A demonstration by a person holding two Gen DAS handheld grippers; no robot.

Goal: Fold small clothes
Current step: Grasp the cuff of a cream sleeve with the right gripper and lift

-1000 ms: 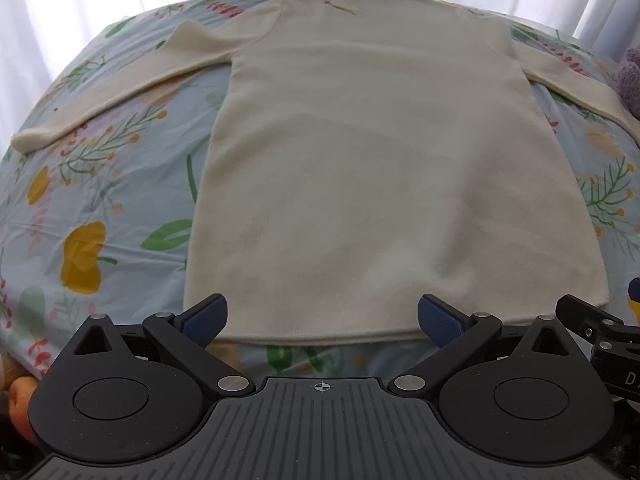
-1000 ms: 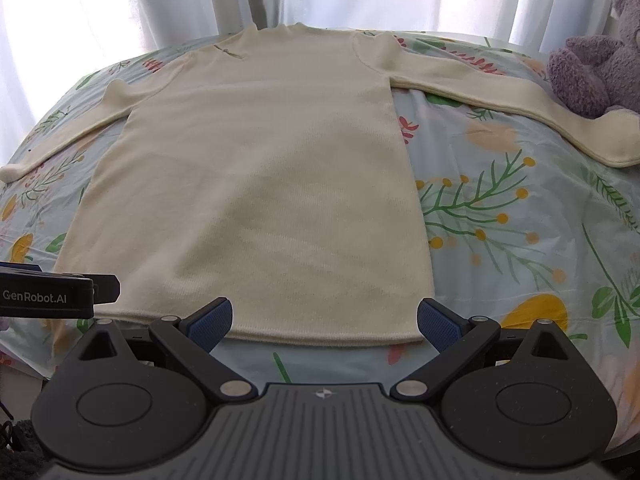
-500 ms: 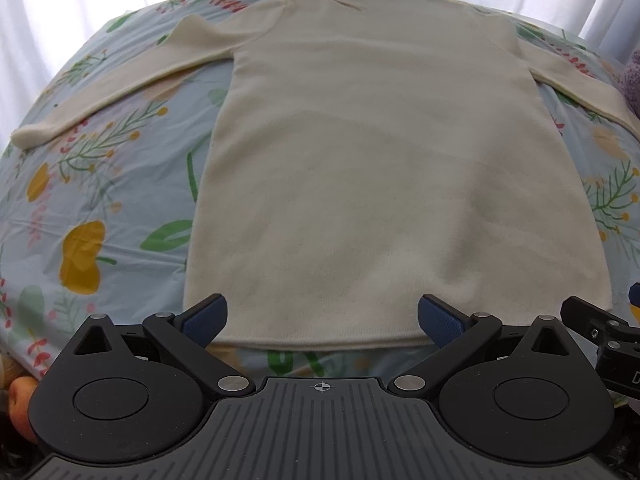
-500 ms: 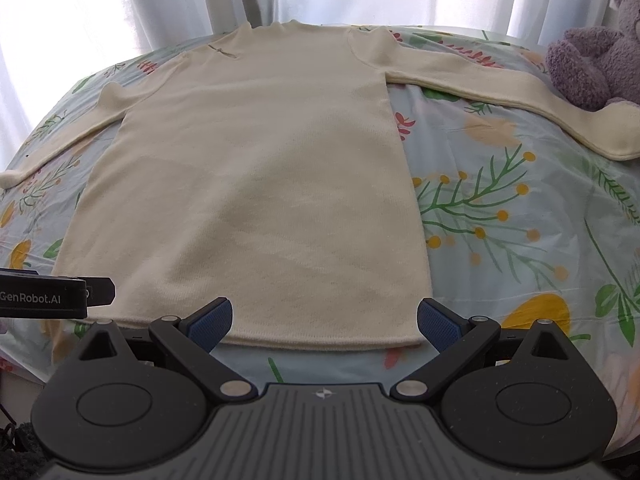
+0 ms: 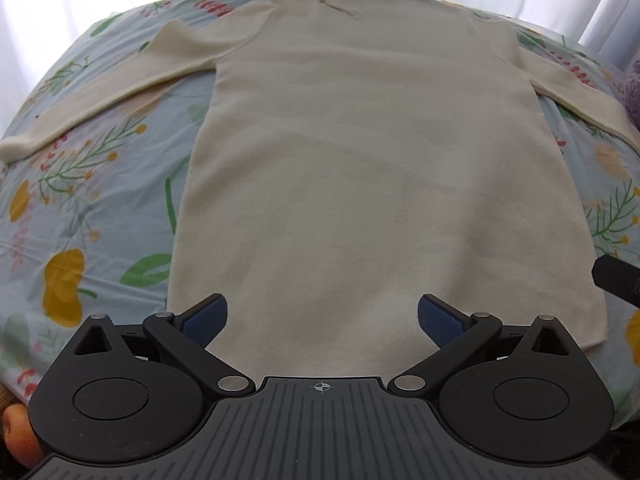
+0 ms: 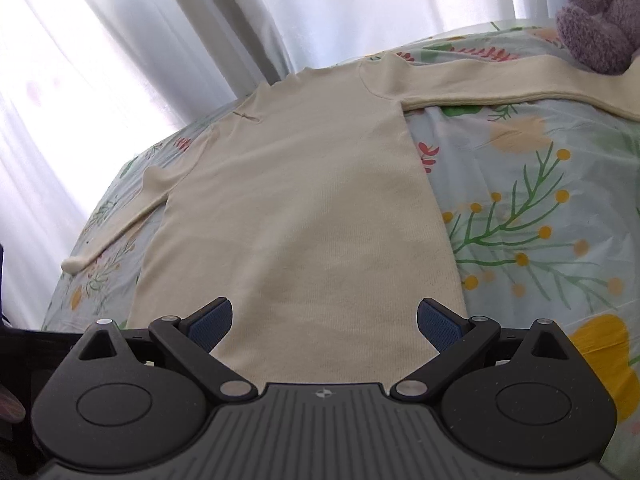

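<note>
left claw: wide open, blue pads spread far apart, nothing in it. It's hovering over the bottom hem of the sweater, hem edge tucked out of sight under the claw body.

right claw: same deal, fully released and empty. Sits low over the hem near the sweater's right bottom corner, view tilted a bit.

other claw in frame: a black bit of the right claw pokes in at the far right edge of the left wrist view, just off the sweater's side.

sweater: cream, long, knit looking, laid flat on the bed with the neck at the far end by the curtain. Not folded at all yet.

sleeves: both stretched straight out to the sides, left sleeve running to the bed's edge, right sleeve reaching toward the plush.

bedsheet: pale blue with green sprigs and yellow flowers.

plush toy: purple, fuzzy, at the far right corner, touching or just beside the right cuff, can't tell which.

curtain: white, sheer, bright light behind it.
</note>
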